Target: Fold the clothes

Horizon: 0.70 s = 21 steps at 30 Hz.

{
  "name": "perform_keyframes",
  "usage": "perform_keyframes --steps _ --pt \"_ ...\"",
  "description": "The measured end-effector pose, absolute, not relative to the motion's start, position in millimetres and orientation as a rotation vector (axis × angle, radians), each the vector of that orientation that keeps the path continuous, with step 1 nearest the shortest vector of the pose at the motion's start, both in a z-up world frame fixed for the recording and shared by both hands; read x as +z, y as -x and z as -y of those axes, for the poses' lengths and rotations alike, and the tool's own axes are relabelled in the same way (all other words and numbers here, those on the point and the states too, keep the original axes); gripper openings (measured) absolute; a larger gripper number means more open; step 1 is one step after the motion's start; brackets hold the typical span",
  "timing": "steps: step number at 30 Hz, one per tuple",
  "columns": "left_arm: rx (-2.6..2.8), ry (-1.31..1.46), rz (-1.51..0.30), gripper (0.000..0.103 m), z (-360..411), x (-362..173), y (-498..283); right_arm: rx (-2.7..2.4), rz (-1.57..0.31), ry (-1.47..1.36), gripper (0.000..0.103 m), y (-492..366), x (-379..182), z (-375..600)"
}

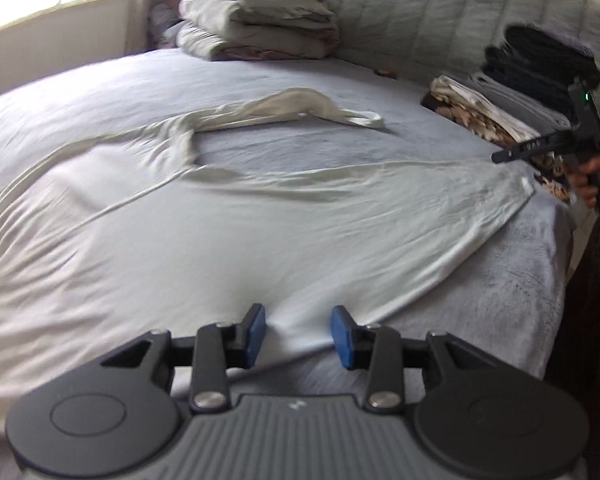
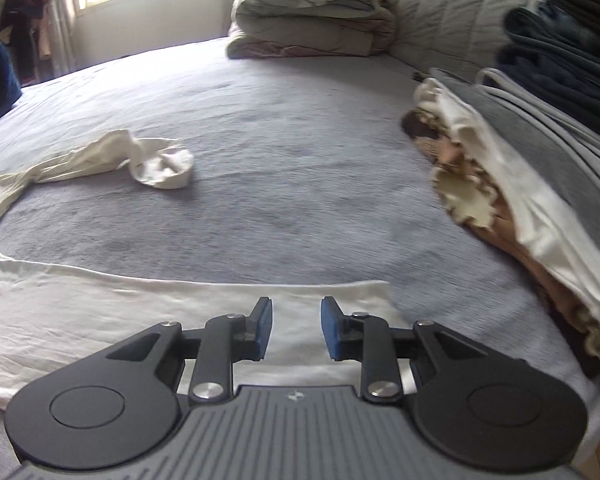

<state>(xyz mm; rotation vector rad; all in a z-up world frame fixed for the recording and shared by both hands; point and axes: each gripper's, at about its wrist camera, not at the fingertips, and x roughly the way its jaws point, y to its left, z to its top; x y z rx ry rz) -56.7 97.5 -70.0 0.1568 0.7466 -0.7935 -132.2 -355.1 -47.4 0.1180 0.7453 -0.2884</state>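
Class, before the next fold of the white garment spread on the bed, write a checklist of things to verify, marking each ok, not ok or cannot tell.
1. Left gripper fingers apart, nothing between them: ok.
2. Right gripper fingers apart, nothing held: ok.
3. White garment lying flat: not ok, wrinkled, sleeve twisted.
4. Bed bare beyond the garment for folding: ok.
5. Folded pile apart from the garment: ok in the right wrist view.
6. Far left edge of the garment straight: cannot tell, blurred.
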Motion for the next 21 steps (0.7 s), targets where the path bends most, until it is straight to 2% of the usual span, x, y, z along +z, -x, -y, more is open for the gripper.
perform_keyframes --steps 7,15,18,21 --pt "-0.723 -0.152 -0.759 0.038 -125 -61 62 -0.072 -0.738 -0.042 0.033 117 -46 302" --pt "-0.777 -0.134 -0.686 0.04 -78 -53 41 0.214 -0.704 0.073 0.034 101 -58 226" --pt "-0.775 -0.189 -0.742 0.044 -62 -63 31 0.245 -0.733 0.118 0.034 97 -64 213" --pt "-0.776 -0.258 -0.76 0.045 -60 -64 32 0.242 -0.739 0.139 0.039 99 -63 218"
